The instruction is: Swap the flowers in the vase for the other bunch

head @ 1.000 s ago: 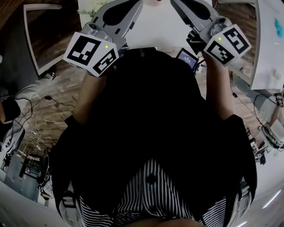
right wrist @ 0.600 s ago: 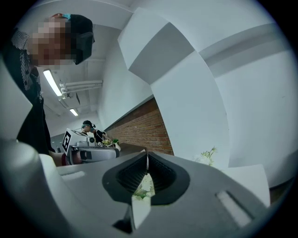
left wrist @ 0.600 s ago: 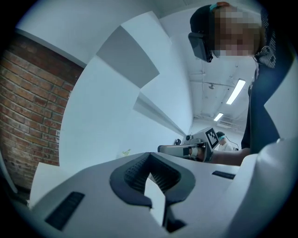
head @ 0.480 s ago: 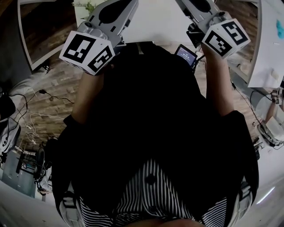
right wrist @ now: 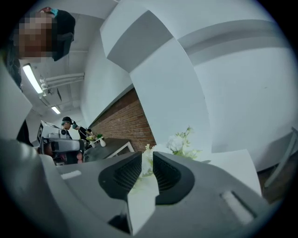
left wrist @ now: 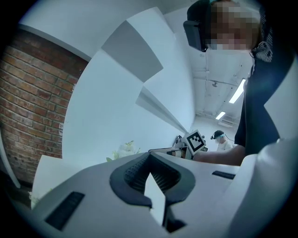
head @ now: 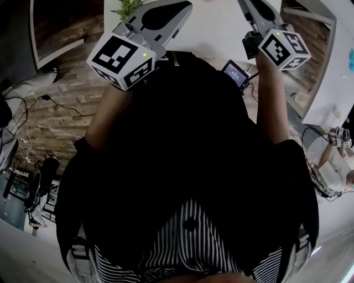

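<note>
A bunch of white flowers with green leaves [right wrist: 179, 144] stands on the white table just beyond my right gripper [right wrist: 147, 155]. Its jaws are opening, with a narrow gap and nothing between the pads. The same bunch [left wrist: 125, 149] shows to the left past my left gripper [left wrist: 150, 157], whose tips meet, shut on nothing. In the head view the left gripper [head: 185, 6] points at the table beside some green leaves [head: 130, 6]. Of the right gripper, the marker cube [head: 284, 48] shows and the jaws run off the top edge. No vase is visible.
The white table [head: 215, 27] lies ahead, with a small screen device [head: 235, 73] at its near edge. White wall panels and a brick wall [left wrist: 28, 102] stand behind. Farther off, another person [right wrist: 70, 123] stands by a dark table with more flowers [right wrist: 95, 138].
Both grippers have sunk and reached farther over the table; the right one now runs off the top edge. Green leaves have come into view beside the left gripper.
</note>
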Tool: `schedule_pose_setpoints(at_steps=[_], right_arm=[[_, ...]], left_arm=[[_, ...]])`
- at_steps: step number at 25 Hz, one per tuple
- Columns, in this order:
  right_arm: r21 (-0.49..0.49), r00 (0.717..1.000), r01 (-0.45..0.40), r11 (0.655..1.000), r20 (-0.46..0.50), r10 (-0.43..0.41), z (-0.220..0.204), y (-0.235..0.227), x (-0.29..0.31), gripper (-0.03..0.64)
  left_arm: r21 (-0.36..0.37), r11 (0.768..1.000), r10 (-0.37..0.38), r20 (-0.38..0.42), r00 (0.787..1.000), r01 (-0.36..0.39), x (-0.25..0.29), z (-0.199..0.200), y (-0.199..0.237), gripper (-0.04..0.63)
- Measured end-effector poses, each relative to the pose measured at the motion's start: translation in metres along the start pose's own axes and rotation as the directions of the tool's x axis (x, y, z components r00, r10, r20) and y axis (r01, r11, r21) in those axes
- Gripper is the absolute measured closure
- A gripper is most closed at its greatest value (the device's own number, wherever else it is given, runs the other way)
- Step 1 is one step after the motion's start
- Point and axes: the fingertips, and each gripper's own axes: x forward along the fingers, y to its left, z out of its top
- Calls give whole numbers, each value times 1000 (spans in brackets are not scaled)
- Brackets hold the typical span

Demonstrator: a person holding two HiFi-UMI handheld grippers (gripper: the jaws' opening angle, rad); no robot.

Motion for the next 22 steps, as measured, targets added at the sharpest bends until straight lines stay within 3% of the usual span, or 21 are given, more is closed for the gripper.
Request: schedule_pose_setpoints(at_steps=[4,6,10,17,22], right_arm=[[-2,998,41,999,-51,-41,-14,-11,9,492],[16,995,45,999,-89,-44,-29,-16,14,443],[72,986,56,996,-163,-43,-59,-32,21,407],[80,980,86,993,-185,-70,-74,-48,26,373],[64,972,106,992,-219,-89,-82,-60,55,368]], left_arm=[[-5,999,34,12,999,-34,-7,7,10,591],[-11,999,46,15,999,-46,-11,7,14,591],[-17,996,84,9,996,-84,-13,2,21,591],[-10,996,87,1,996,-87,-10,5,9,591],[-25,995,95,3,995,-95,-13,4,30,591]])
